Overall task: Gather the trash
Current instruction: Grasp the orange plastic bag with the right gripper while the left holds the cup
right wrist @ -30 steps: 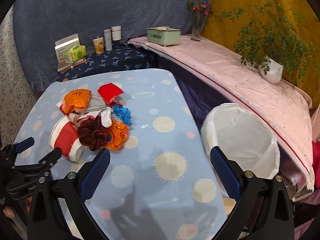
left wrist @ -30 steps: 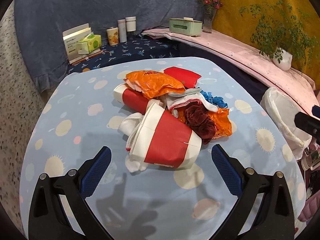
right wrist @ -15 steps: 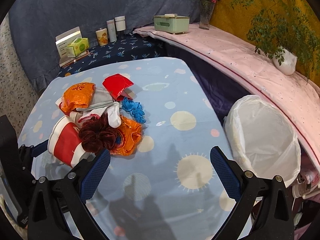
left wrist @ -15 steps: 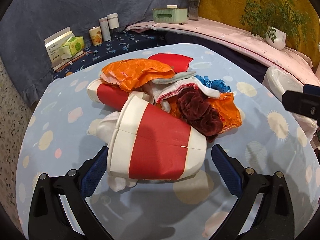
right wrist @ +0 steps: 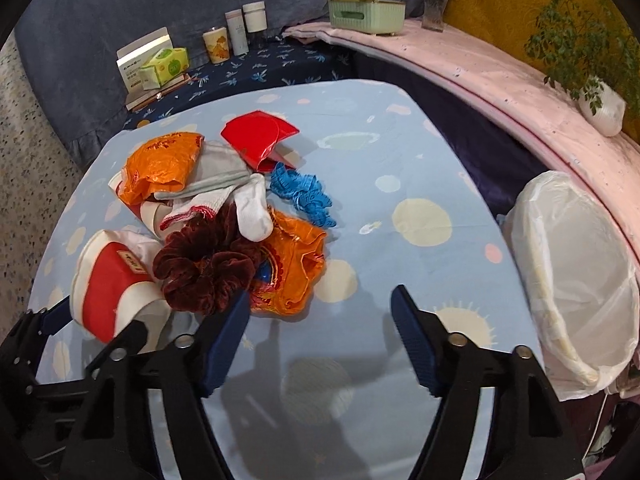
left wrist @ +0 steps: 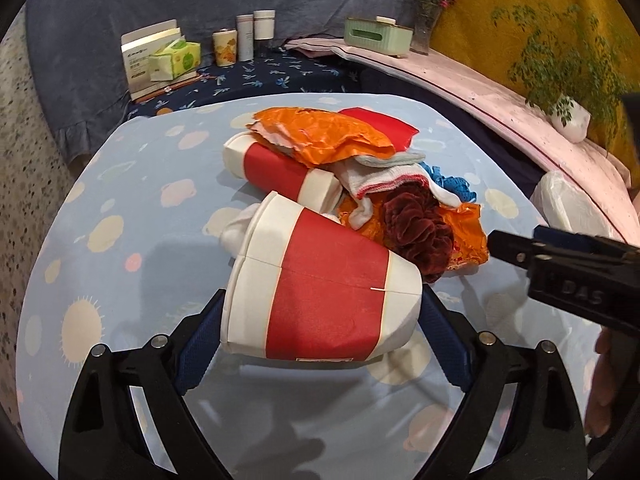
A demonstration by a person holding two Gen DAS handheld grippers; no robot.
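Both grippers closing: left gripper (left wrist: 322, 344) round cup (left wrist: 320, 300), contact hidden; right gripper (right wrist: 320, 336) empty.

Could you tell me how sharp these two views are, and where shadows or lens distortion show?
Left wrist view: sharp on the paper cup, fisheye bends the table edge. Right wrist view: slightly soft, gripper shadows on the cloth near the right gripper, corners vignetted black.

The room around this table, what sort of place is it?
Probably a home living space: a patterned tablecloth, a tissue box and potted plant on a cloth-draped ledge, a lined trash bin alongside.
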